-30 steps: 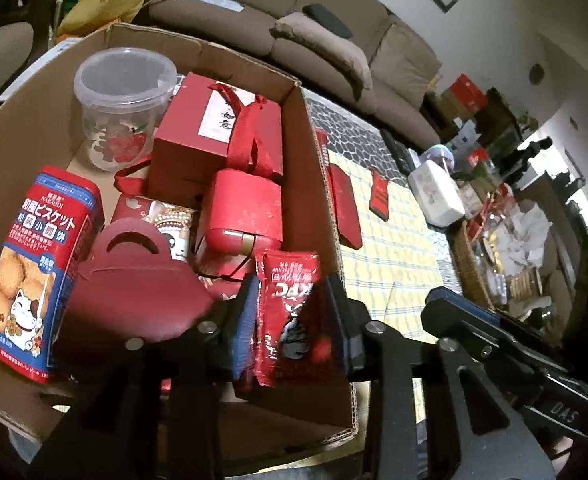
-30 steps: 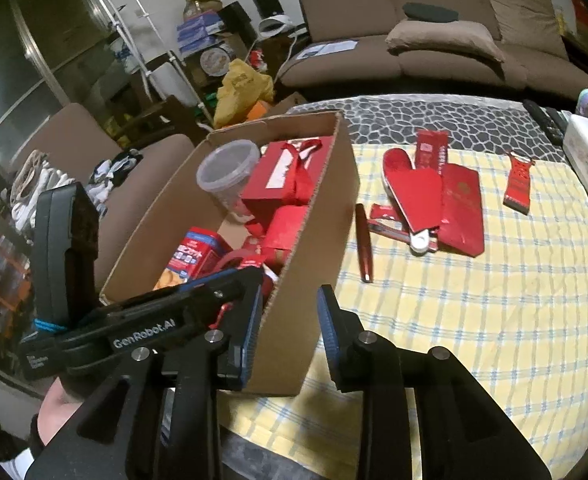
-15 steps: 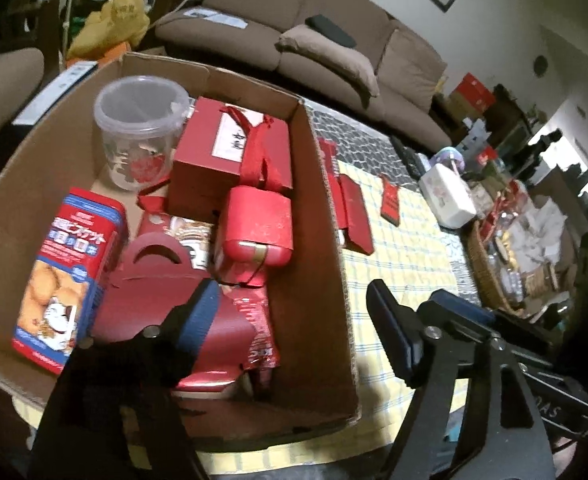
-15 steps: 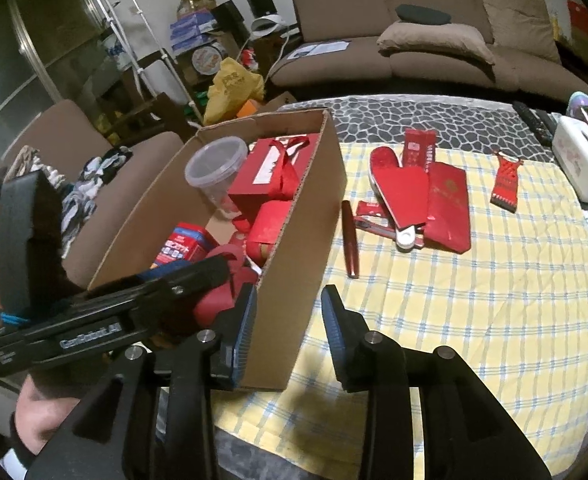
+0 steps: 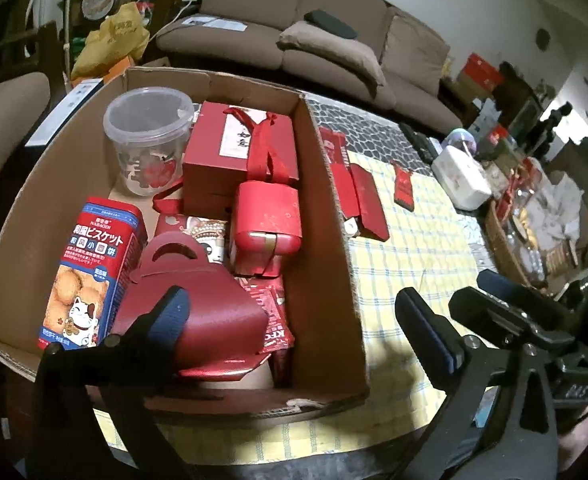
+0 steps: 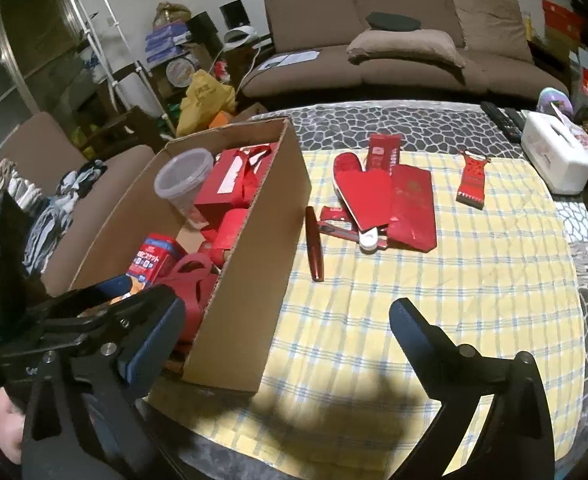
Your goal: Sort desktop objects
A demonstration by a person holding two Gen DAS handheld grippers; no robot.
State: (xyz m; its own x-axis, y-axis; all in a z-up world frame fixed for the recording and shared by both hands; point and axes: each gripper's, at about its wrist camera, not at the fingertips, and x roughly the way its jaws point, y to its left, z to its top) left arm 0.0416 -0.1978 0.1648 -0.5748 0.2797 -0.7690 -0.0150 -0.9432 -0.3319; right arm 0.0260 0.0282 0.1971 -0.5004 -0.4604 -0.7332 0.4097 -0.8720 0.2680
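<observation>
Both claws opening, left claw [image 5: 289, 312] & right claw [image 6: 285, 316] empty; red pen [image 6: 314, 245] beside cardboard box [image 6: 253, 280] may roll if nudged.

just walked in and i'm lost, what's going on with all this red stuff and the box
A person with a gripper in each hand is sorting red items from the table into a cardboard box. The left gripper hangs over the box with its fingers opening and nothing between them; a KFC packet lies in the box below. The right gripper is opening too, empty, over the checked cloth. A pen, envelopes and other red pieces are not yet packed.
</observation>
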